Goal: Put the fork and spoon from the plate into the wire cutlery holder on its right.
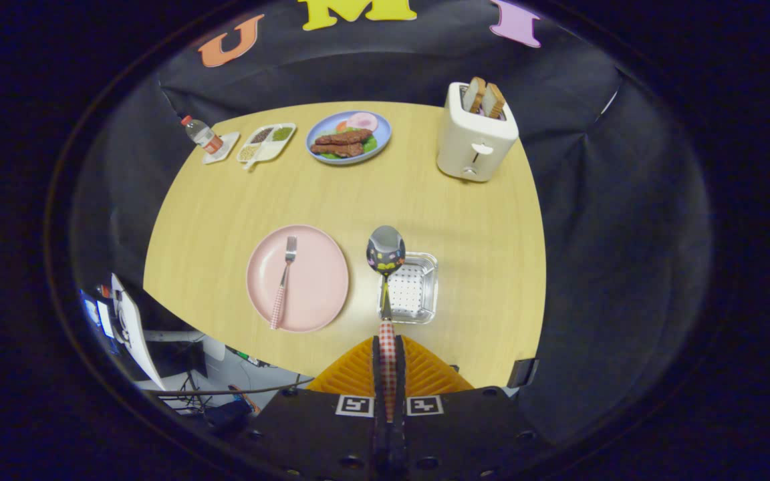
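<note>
The table [425, 200] is pale wood, set against black cloth walls; at its far side stand a toaster [475, 137], a food plate [348, 137], a condiment tray [266, 141] and a bottle [201, 133].

The gripper [388, 354] is clamped on the spoon [386, 257] handle, bowl raised over the holder [413, 287] (left edge).

Step in hand, as judged: spoon transfer. Next move: shift right, lower, release.

The fork [283, 284] lies on the pink plate [318, 294], left of the holder.
</note>
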